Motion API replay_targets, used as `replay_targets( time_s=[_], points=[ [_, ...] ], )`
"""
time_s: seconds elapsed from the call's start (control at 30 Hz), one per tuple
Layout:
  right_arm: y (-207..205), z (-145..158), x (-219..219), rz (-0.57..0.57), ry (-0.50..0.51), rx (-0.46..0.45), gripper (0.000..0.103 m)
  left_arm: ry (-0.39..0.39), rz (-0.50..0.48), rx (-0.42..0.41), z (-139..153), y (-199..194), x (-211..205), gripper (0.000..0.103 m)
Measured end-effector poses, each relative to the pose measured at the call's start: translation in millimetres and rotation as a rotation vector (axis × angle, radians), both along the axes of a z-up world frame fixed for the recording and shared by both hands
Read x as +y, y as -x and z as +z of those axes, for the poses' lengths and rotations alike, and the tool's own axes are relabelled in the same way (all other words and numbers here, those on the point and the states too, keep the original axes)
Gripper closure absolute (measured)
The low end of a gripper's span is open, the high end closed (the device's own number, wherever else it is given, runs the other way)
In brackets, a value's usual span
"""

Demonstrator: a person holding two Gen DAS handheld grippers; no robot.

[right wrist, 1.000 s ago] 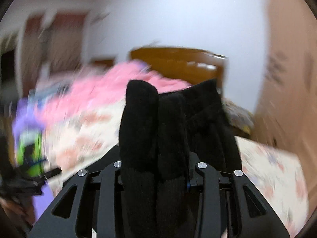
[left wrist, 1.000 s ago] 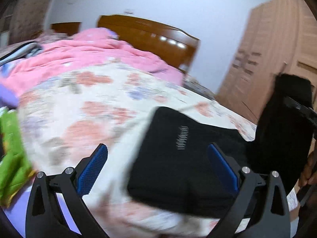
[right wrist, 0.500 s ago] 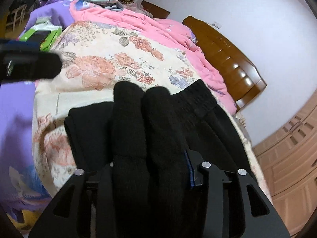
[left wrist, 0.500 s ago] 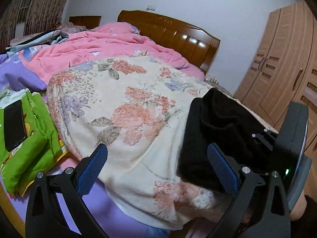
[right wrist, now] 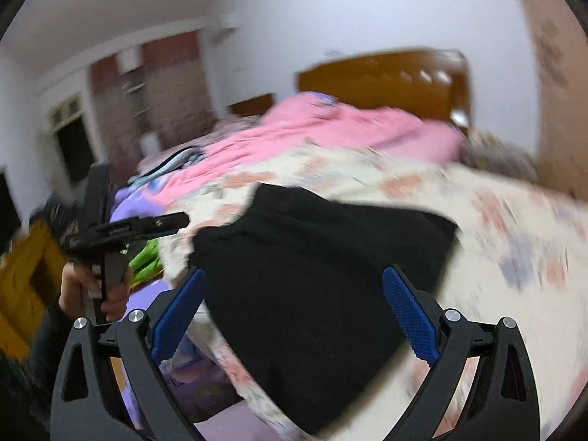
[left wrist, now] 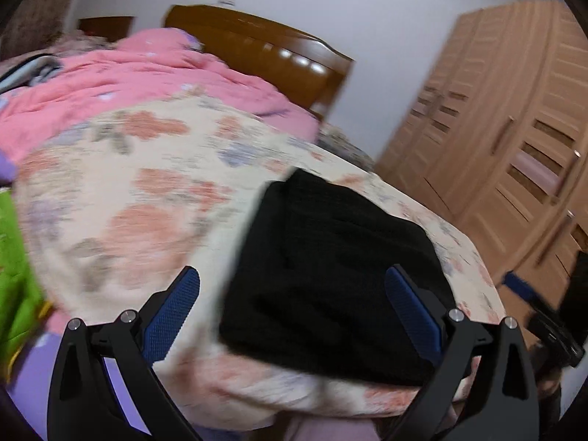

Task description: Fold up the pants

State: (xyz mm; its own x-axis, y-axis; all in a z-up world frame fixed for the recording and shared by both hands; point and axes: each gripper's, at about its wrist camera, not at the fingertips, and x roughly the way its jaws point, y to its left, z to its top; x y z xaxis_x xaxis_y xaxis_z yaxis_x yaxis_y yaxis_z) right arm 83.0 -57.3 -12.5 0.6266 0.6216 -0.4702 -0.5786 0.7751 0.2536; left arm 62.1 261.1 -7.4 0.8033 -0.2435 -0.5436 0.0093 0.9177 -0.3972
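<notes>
The black pants (left wrist: 330, 275) lie in a folded heap on the floral blanket (left wrist: 147, 191), near the bed's front edge. My left gripper (left wrist: 292, 272) hovers in front of them, open, with nothing between its blue pads. My right gripper (right wrist: 294, 272) is drawn back from the pants (right wrist: 323, 257). Its jaws are opening wide and the pads touch no cloth. In the left wrist view the right gripper (left wrist: 529, 294) shows at the right edge, off the bed. In the right wrist view a hand (right wrist: 92, 286) holds the left gripper (right wrist: 147, 226) at the left. Both views are motion-blurred.
A pink quilt (left wrist: 128, 77) is bunched at the far side against the wooden headboard (left wrist: 264, 47). A wooden wardrobe (left wrist: 514, 128) stands to the right. A green cloth item (left wrist: 14, 257) and a purple sheet (right wrist: 125, 205) lie at the left.
The right gripper, earlier shut on the hanging pants, has opened and pulled back. The pants now lie folded on the blanket. The left gripper stays open.
</notes>
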Motion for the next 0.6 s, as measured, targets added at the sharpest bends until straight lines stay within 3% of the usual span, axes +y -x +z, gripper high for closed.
replay_targets(
  time_s=[0.1, 0.17, 0.23, 0.27, 0.3, 0.33, 0.37, 0.43, 0.53, 0.6],
  points=[
    [1.0, -13.7, -6.8, -0.020, 0.013, 0.014, 0.009, -0.104, -0.032, 0.048, -3.5, -24.5, -28.7, 0.004],
    [0.2, -21.5, -7.1, -0.025, 0.027, 0.023, 0.009, -0.175, -0.060, 0.085, -9.9, -38.3, -44.8, 0.017],
    [-1.0, -33.7, -8.5, -0.032, 0.037, 0.043, 0.009, -0.263, -0.046, 0.131, -19.1, -49.1, -54.9, 0.038],
    [-3.2, -39.2, -6.4, -0.036, 0.044, 0.050, 0.009, -0.294, -0.055, 0.139, -23.1, -51.9, -57.9, 0.042],
    [-4.4, -44.1, -4.6, -0.040, 0.056, 0.061, 0.009, -0.293, -0.066, 0.132, -23.7, -51.3, -57.4, 0.049],
    [-5.8, -47.2, -2.0, -0.044, 0.063, 0.071, 0.009, -0.298, -0.058, 0.113, -21.8, -48.5, -56.2, 0.065],
    [-6.6, -50.8, -2.5, -0.049, 0.064, 0.080, 0.009, -0.307, -0.049, 0.100, -18.7, -45.7, -55.4, 0.066],
    [-9.5, -56.4, -4.2, -0.053, 0.055, 0.092, 0.009, -0.301, -0.060, 0.046, -4.5, -33.6, -55.7, 0.080],
    [-6.3, -56.1, -6.4, -0.060, 0.049, 0.090, 0.009, -0.286, -0.051, -0.001, 16.3, -13.9, -55.6, 0.081],
    [-5.7, -57.6, -5.1, -0.061, 0.048, 0.101, 0.009, -0.264, -0.040, 0.027, 10.0, -13.3, -49.2, 0.081]
  ],
)
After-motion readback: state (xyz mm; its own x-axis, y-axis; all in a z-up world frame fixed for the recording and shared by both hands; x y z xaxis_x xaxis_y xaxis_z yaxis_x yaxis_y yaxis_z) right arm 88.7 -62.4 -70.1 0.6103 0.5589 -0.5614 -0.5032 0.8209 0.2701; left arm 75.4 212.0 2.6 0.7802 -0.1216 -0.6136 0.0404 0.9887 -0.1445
